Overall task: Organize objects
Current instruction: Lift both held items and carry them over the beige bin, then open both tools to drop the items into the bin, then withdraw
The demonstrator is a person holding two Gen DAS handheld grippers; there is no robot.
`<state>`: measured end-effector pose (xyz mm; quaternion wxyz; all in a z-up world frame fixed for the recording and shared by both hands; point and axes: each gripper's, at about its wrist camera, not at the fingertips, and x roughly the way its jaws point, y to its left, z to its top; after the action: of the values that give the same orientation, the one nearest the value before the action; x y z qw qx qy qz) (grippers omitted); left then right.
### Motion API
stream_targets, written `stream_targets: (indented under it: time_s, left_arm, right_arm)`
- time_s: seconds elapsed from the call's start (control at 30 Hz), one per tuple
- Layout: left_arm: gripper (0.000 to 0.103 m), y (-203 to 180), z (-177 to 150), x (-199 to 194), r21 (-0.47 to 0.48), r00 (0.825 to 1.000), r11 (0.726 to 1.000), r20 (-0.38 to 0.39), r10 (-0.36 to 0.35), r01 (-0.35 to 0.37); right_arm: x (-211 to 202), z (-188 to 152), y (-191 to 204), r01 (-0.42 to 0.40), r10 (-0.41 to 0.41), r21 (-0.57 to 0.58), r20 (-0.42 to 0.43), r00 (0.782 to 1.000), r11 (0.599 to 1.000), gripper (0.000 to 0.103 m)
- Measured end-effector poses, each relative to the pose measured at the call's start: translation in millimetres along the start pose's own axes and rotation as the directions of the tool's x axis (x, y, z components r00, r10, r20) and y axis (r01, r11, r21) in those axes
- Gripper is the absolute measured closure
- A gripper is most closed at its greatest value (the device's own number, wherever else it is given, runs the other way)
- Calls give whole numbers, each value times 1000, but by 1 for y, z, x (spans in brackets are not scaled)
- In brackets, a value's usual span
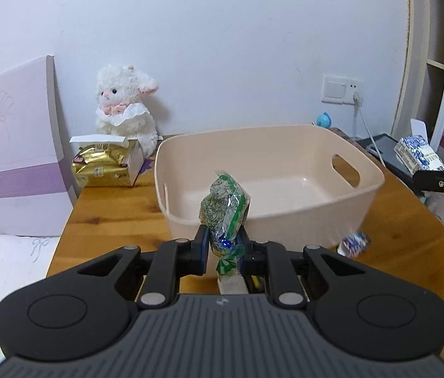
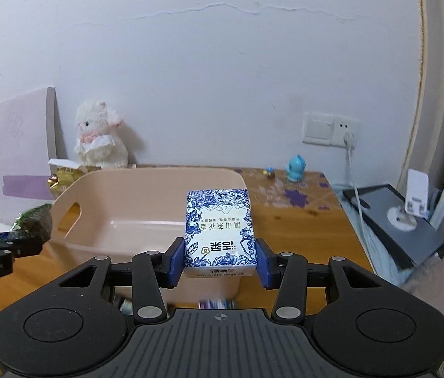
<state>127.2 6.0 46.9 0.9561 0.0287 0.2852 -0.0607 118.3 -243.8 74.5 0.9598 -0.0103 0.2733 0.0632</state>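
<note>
A beige plastic bin (image 1: 285, 214) stands on the wooden table (image 1: 108, 217); its inside looks bare. My left gripper (image 1: 223, 245) is shut on a green clear-wrapped snack packet (image 1: 225, 211) and holds it upright just before the bin's near wall. My right gripper (image 2: 219, 260) is shut on a blue-and-white tissue pack (image 2: 219, 226), held above the bin's (image 2: 127, 201) near right part. The tissue pack also shows at the right of the left wrist view (image 1: 417, 156). The packet also shows at the left of the right wrist view (image 2: 34, 223).
A small blue-and-white packet (image 1: 354, 244) lies on the table by the bin's near right corner. A gold bag in a white box (image 1: 105, 165) and a white plush lamb (image 1: 124, 107) stand at the back left. A blue toy (image 2: 296, 168) sits at the back right.
</note>
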Motion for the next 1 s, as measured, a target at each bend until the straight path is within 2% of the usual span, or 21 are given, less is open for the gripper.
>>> stream_targets:
  time_s: [0.2, 0.37, 0.67, 0.7, 0.77, 0.83, 0.93, 1.0]
  left_arm:
    - [84, -6, 23, 41, 11, 1000, 1000, -9, 15, -15]
    - [84, -11, 31, 80, 13, 995, 998, -74, 61, -60]
    - [84, -11, 28, 130, 7, 979, 997, -190, 77, -77]
    - [83, -10, 28, 133, 4, 977, 997, -200, 75, -76]
    - [82, -9, 29, 136, 0, 974, 997, -213, 75, -77]
    - [77, -7, 29, 137, -4, 974, 997, -216, 74, -77]
    - [58, -9, 31, 129, -2, 980, 998, -187, 64, -65]
    - [27, -13, 33, 119, 1, 984, 997, -162, 70, -71]
  right_arm:
    - [45, 18, 2, -20, 20, 4, -37, 999, 1000, 60]
    - [84, 19, 11, -9, 5, -39, -110, 994, 999, 60]
    - [126, 8, 24, -17, -8, -105, -228, 974, 994, 60]
    - [125, 7, 25, -12, -13, -108, -225, 974, 994, 51]
    - [122, 6, 26, -14, -8, -101, -217, 976, 995, 49]
    - [116, 7, 25, -17, -2, -95, -196, 981, 995, 36]
    - [101, 11, 22, -9, -5, -93, -154, 988, 996, 24]
    - [88, 13, 19, -7, -4, -86, -126, 992, 996, 17]
